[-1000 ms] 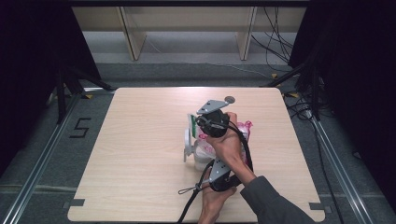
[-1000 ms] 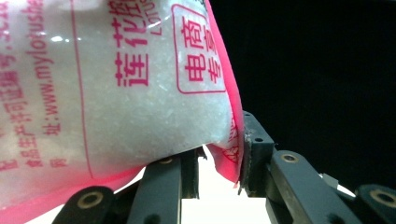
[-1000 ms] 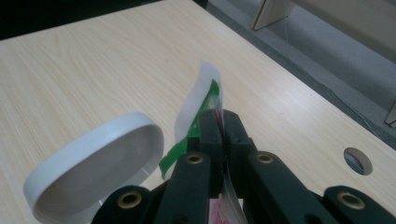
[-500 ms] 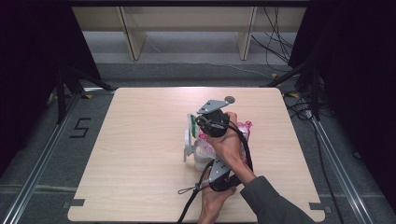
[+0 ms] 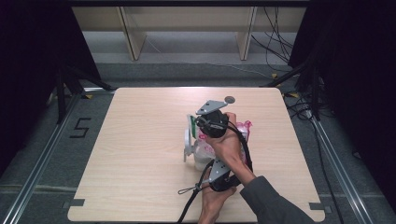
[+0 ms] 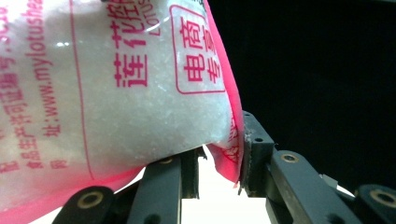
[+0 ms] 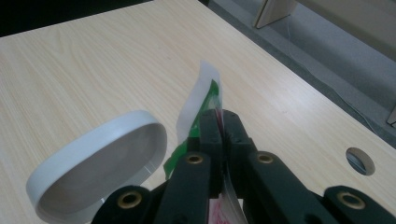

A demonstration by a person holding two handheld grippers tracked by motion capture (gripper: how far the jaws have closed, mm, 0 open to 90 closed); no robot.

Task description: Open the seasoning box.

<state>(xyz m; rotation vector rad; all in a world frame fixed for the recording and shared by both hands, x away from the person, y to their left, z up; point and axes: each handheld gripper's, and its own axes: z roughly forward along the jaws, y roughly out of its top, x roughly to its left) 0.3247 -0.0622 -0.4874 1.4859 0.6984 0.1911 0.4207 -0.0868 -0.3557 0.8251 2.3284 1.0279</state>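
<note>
I see the left hand-held gripper (image 6: 219, 163) pinching a corner of the white-grain-filled bag (image 6: 116, 84); the right hand-held gripper (image 7: 219, 121) clamps its top strip. The white bowl (image 7: 93, 172) sits at nine o'clock, centre-surface (image 5: 140, 140).

High view: right hand (image 5: 227, 142) and right gripper (image 5: 212, 122) cover most of the pink-printed bag (image 5: 243, 128); the bag's contents are too small to tell. Left gripper (image 5: 218, 173) is partly under the crossing right forearm.

Left gripper view: the bag (image 6: 116, 79) runs off the top and left edges, print cut mid-word; background black, nothing resolved.

Right gripper view: white round container (image 7: 98, 170) cut at the bottom edge, possibly a bowl. Green-and-white strip (image 7: 201, 109) hidden below the fingers (image 7: 210, 135).
</note>
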